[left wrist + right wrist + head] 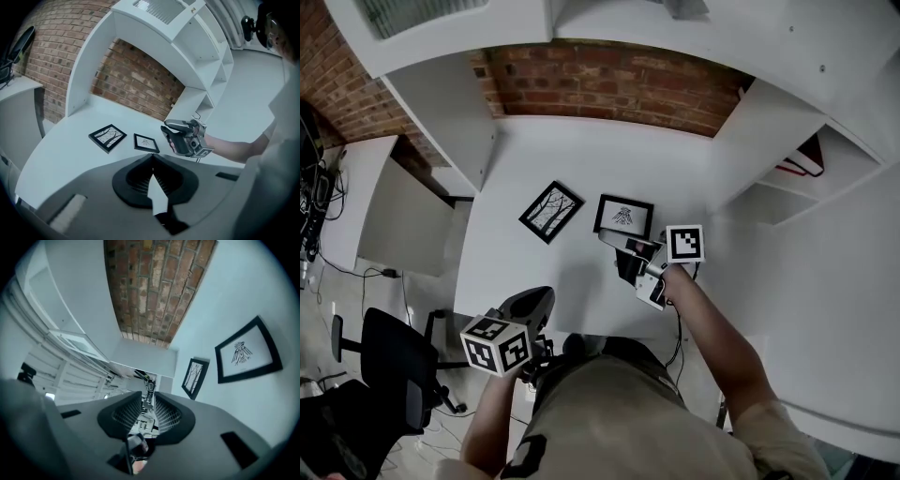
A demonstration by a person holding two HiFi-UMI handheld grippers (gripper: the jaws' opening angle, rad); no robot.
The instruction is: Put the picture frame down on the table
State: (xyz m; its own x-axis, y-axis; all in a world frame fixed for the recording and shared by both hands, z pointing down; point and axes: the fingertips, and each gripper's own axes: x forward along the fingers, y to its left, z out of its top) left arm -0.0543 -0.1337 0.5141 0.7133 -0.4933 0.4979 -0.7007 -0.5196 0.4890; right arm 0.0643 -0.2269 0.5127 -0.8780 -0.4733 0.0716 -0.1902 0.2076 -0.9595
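Both frames lie flat on the white table (581, 159), prints up. We take the smaller picture frame (624, 217), the one with the little figure print, as the task's own (it is the one nearest the working hand). The frame with bare branches (551, 211) lies just beside it to the left, the two apart. By our reading the put-down is done.

Right gripper (609, 237): held over the table at the near edge of the picture frame. In the head view its tip overlaps the frame's near left corner, and we cannot tell whether it touches. Its own view shows the jaws a narrow slit apart with nothing between them, only the room beyond.

Left gripper (542, 298): back by the person's body, jaws fully together, empty.

What we would watch:
- A dip or sideways swing of the right gripper so close to that corner could catch the raised moulding and skid the frame towards its neighbour; we judge it would slide easily on this smooth top.
- The nearly closed jaws make a blunt wedge; dragged under the edge they could tip the frame up.
- The white shelf unit (825, 159) stands close on the right, and a wide pull-back could knock the marker cube against it.
- The left gripper looks no threat where it is
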